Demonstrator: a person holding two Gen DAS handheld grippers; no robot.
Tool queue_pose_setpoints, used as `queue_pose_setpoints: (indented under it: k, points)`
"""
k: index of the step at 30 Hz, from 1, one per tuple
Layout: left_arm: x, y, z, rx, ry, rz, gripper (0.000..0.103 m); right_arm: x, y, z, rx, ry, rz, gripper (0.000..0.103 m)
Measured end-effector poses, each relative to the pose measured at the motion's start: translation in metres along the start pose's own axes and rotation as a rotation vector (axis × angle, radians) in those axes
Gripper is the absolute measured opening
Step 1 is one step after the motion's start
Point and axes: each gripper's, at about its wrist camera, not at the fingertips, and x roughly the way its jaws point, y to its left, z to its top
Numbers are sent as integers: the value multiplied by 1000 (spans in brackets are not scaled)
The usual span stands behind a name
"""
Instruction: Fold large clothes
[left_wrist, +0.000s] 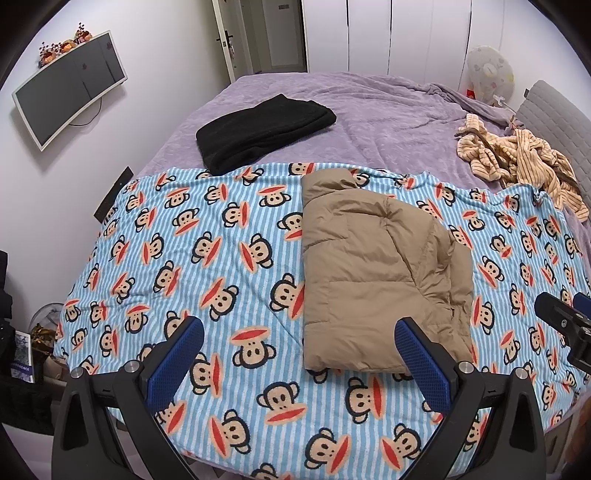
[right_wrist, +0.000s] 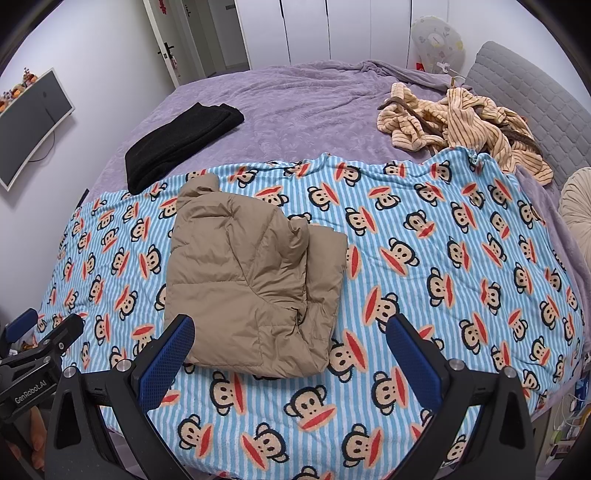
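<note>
**Bed inventory: two garments folded, one heap left**

- Folded black knit garment (left_wrist: 264, 133): lay flat on the purple bedspread (left_wrist: 388, 122) at the far left, one corner overlapping the monkey-print blue-striped blanket (left_wrist: 184, 258). Judged done.
- Left gripper (left_wrist: 299, 350): jaws stood wide apart and held nothing; hovered above the blanket's near edge, just left of the jacket.
- Tan quilted puffer jacket (right_wrist: 251, 280): rested mid-blanket as a compact rectangular bundle, collar end farthest from the cameras, sleeve tucked across the top. Fold appeared complete, though the right side sat loose and puffy.
- Right gripper (right_wrist: 291, 350): jaws likewise spread wide and empty, poised over the jacket's near edge without touching it.
- Crumpled cream-and-brown striped fleece garment (right_wrist: 472, 122): an unfolded heap at the far right, near the grey headboard (right_wrist: 535, 96). Judged the remaining work.
</note>
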Motion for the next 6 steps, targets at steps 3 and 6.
queue_pose_setpoints:
  k: [3, 6]
  points:
    - [-2, -1, -1, 0, -5, -2, 103, 1, 1, -4, 1, 3, 0, 103]
    - [-2, -2, 0, 4, -5, -4, 103, 2, 1, -4, 0, 3, 0, 103]
